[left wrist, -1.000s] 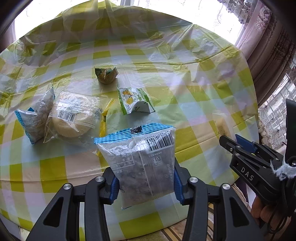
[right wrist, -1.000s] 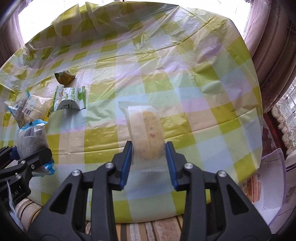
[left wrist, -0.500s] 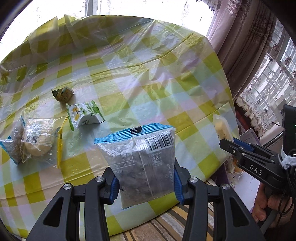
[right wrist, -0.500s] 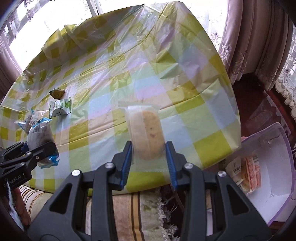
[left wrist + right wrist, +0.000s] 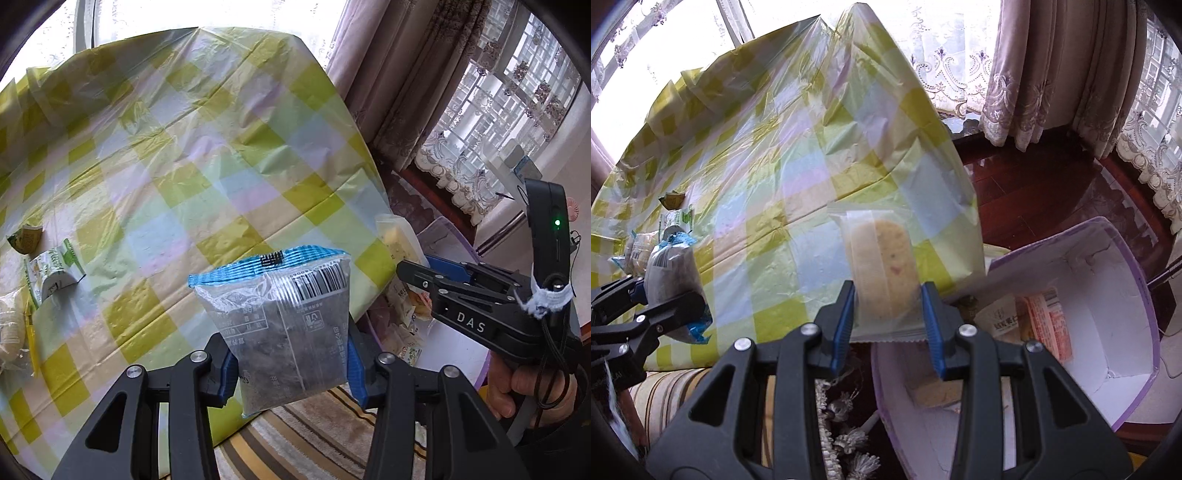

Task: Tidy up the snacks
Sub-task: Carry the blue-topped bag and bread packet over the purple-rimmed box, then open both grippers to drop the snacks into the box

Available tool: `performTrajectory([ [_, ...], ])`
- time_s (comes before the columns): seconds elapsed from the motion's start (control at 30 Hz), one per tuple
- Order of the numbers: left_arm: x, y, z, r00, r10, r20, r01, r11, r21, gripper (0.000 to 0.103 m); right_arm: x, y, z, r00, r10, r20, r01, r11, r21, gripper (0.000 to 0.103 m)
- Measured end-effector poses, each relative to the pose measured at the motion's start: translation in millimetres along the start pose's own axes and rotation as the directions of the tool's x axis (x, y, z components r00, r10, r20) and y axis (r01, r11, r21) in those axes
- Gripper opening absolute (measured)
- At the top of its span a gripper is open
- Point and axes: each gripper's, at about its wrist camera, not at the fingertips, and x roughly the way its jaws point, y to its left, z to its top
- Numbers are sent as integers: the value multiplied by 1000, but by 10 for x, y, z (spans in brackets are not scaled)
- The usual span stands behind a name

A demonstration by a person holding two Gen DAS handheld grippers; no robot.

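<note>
A dark snack bag (image 5: 284, 325) with a blue sealed top and a barcode stands upright between the blue pads of the left tongs (image 5: 291, 363), which are clamped on its lower sides and hold it above the near edge of the table (image 5: 192, 155). A pale round cake in a clear wrapper (image 5: 882, 273) is pinched the same way in the right tongs (image 5: 888, 325), closed on its lower half and holding it upright in the air. Just below and to the right of the right tongs sits a white box with a purple rim (image 5: 1137, 280), on the floor beside the table; several packets lie inside it, among them a red and white one (image 5: 1049, 325). The right tongs appear to the right of the left tongs, with a person's hand (image 5: 532, 387) around their handle. Beyond and to the left of both tongs, the table carries a yellow-green checked plastic cloth. More snacks lie at its left side: a green and white pack (image 5: 51, 269), a small crumpled green wrapper (image 5: 26, 240), and a pale bun in clear plastic (image 5: 9, 332) at the frame's edge. Curtains (image 5: 399, 85) hang beyond the table's right end.
</note>
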Motion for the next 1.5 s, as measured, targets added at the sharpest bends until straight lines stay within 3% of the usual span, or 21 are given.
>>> performTrajectory([
  [0.13,167,-242,54,997,-64,-47,67,997,50,48,-19,-172,-22,991,-132,14,132,991,-15,39],
  [0.23,309,-371,80,984,-147,-97,152,987,43,48,-34,-318,-30,974,-226,19,226,974,-12,39],
  [0.5,560,-728,108,971,-181,-154,196,977,84,48,-91,-510,-17,916,-397,46,399,917,-21,39],
  [0.67,682,-860,133,967,-189,-173,207,974,94,48,-119,-572,11,889,-453,63,455,890,-19,39],
  [0.97,801,-958,160,958,-210,-195,229,970,82,48,-104,-667,35,881,-469,59,470,883,2,39],
  [1.1,809,-936,176,957,-219,-193,235,970,68,55,-108,-689,28,880,-472,57,472,881,9,40],
  [1.2,782,-937,182,969,-175,-174,192,978,86,58,-121,-715,31,878,-475,61,475,880,15,42],
  [1.3,768,-906,191,989,-54,-139,69,992,102,60,-138,-704,22,878,-475,63,474,880,25,46],
  [1.5,674,-716,184,994,77,-84,-70,994,79,60,-133,-617,32,881,-467,73,467,884,12,51],
])
